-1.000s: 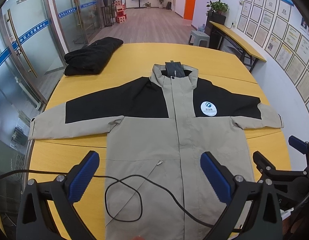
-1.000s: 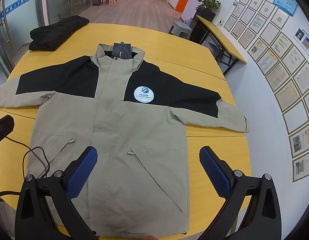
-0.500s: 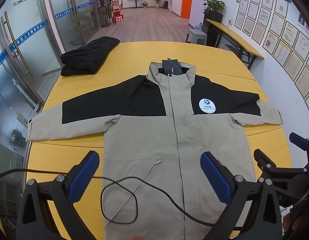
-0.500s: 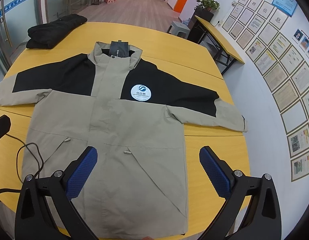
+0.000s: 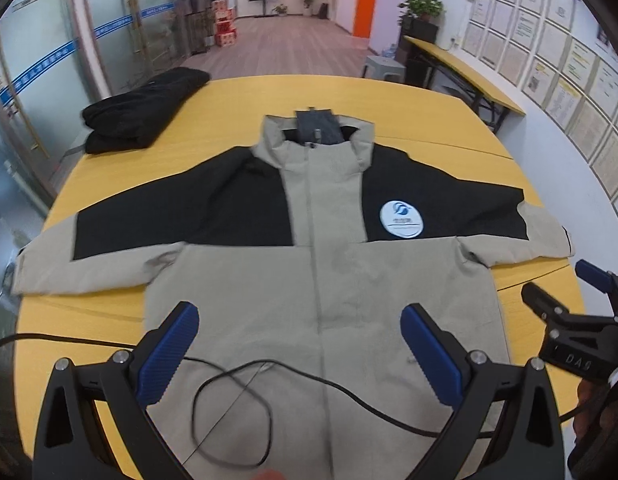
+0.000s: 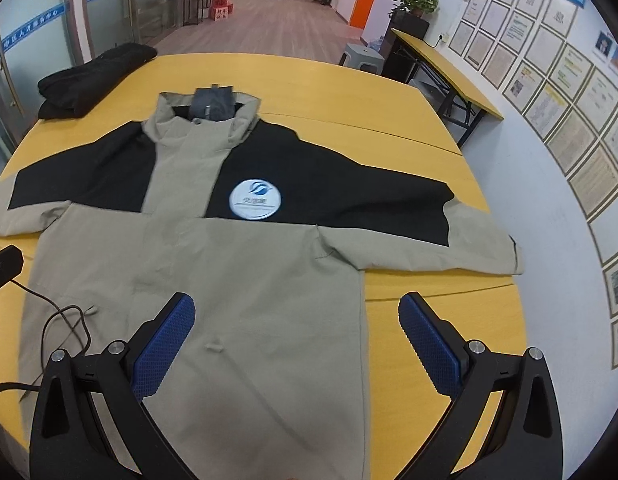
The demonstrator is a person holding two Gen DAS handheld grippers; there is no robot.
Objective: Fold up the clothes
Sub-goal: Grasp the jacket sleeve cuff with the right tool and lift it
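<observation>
Just beyond the spread left gripper [image 5: 300, 342] and spread right gripper [image 6: 297, 334], the flat jacket [image 5: 309, 280], untouched.

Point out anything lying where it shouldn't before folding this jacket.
A thin black cable lies looped across the lower front of the jacket, running toward its right hem. It rests on the fabric and could get caught in a fold.

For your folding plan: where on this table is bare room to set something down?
Bare yellow table lies beyond the jacket's collar, right of the folded black garment, and under the right sleeve. The near-left is crowded by a black cable.
</observation>
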